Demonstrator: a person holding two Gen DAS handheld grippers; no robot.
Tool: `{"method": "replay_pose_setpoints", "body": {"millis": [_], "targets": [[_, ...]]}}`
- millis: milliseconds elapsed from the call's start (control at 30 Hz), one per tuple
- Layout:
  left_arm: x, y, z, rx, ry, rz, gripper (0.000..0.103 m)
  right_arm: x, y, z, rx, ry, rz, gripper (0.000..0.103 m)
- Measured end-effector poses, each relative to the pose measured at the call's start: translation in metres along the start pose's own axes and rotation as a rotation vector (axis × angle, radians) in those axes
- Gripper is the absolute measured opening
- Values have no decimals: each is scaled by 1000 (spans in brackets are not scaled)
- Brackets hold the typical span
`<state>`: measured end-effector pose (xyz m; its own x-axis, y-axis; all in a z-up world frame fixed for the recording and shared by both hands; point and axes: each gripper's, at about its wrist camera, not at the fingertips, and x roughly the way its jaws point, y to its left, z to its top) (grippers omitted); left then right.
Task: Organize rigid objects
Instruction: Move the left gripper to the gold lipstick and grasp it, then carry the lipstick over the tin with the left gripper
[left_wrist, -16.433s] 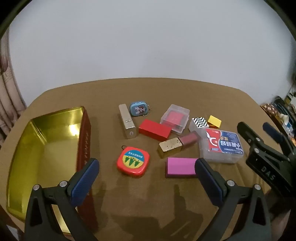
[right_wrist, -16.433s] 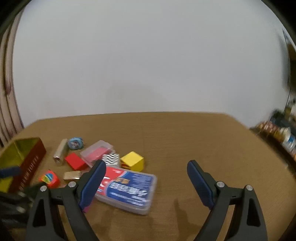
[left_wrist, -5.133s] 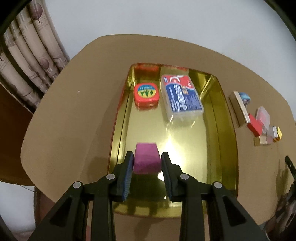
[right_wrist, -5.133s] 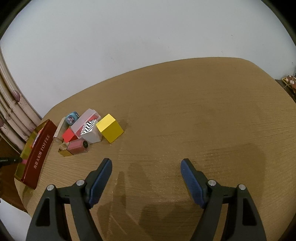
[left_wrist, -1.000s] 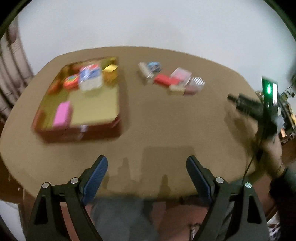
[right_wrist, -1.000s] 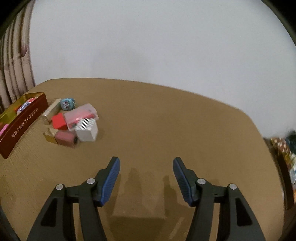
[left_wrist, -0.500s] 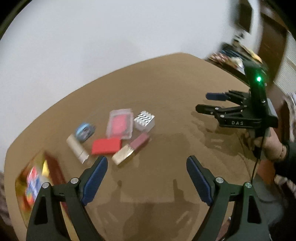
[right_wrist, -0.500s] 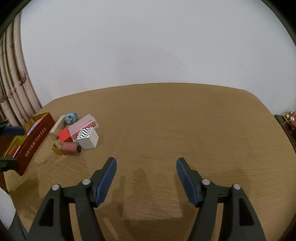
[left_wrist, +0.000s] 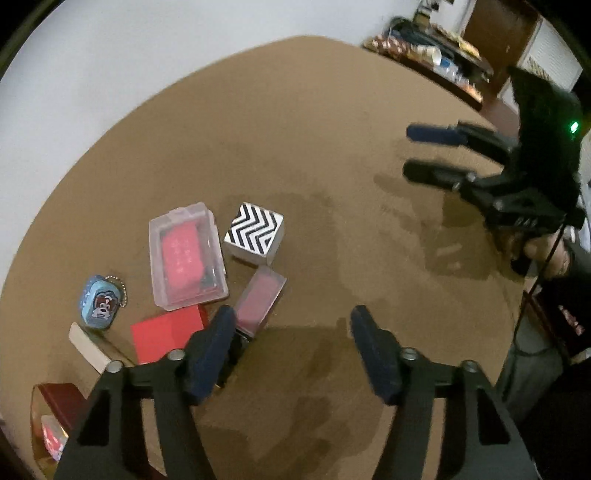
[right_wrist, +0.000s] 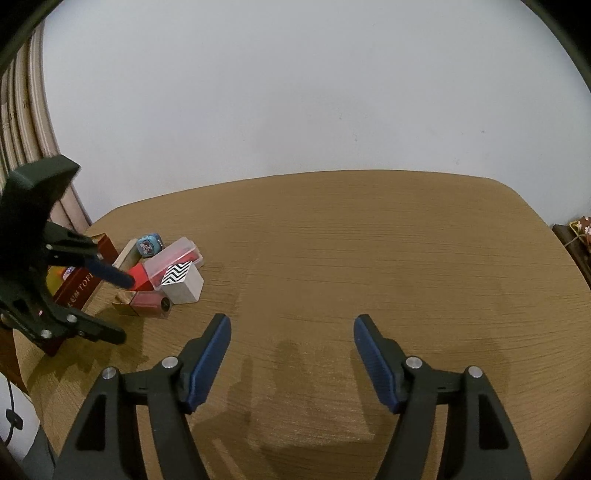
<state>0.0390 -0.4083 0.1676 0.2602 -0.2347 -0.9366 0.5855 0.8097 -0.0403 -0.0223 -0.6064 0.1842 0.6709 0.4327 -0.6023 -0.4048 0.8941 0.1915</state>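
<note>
The left gripper (left_wrist: 291, 343) is held with its blue-padded jaws wide apart and nothing between them, low over the cluster of small objects left on the brown woven-textured table (left_wrist: 314, 155). The right gripper (right_wrist: 291, 354) is likewise spread and empty, held over bare table well apart from the cluster.

Six pieces are seen on the table: a white cube with a black zigzag top (left_wrist: 254, 233), a clear plastic case with a red insert (left_wrist: 185, 254), a dusty-pink translucent lipstick-like tube with a gold end (left_wrist: 258, 300), a flat red box (left_wrist: 168, 332), a small blue printed keychain tin with a ball chain (left_wrist: 98, 302), and a pale gold rectangular bar (left_wrist: 90, 349). The red-walled, gold-lined tin (right_wrist: 79, 288) is glimpsed at the far left, some items already inside.

The pink tube, just beside the left pad, is judged the likely next pick. A clean grasp would be helped by straddling its narrow width squarely, with the pads kept clear of the red box and the cube, both of which look to touch it or nearly so. Its glossy, hard surface is expected to slip under a skewed squeeze, so a centred, level closure is advised. The clear case, being broad and smooth, would be better taken across its shorter side.
</note>
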Motion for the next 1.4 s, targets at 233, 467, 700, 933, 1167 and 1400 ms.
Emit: {"method": "replay_pose_setpoints", "body": {"millis": [233,467,700,933,1167,1400], "targets": [[10,3,11,29,53,9,59,-3,-1,-1,8,-8,5,72],[25,-7,17,68,130,-7,57,-4,-2,-2,12,-9,7,73],[22,-17,17,-52,81,-31,17,-5,-4,-1,26,-17,11,75],[-22,-70,-21,-314,-81,151,17,-3,-6,1,35,-19,15,77],[-108,-99,-55,-605,-261,207,22,1,-5,2,34,-3,11,77],[-155,-11,-120,-793,-190,465,21,7,-3,1,27,19,-4,77]]}}
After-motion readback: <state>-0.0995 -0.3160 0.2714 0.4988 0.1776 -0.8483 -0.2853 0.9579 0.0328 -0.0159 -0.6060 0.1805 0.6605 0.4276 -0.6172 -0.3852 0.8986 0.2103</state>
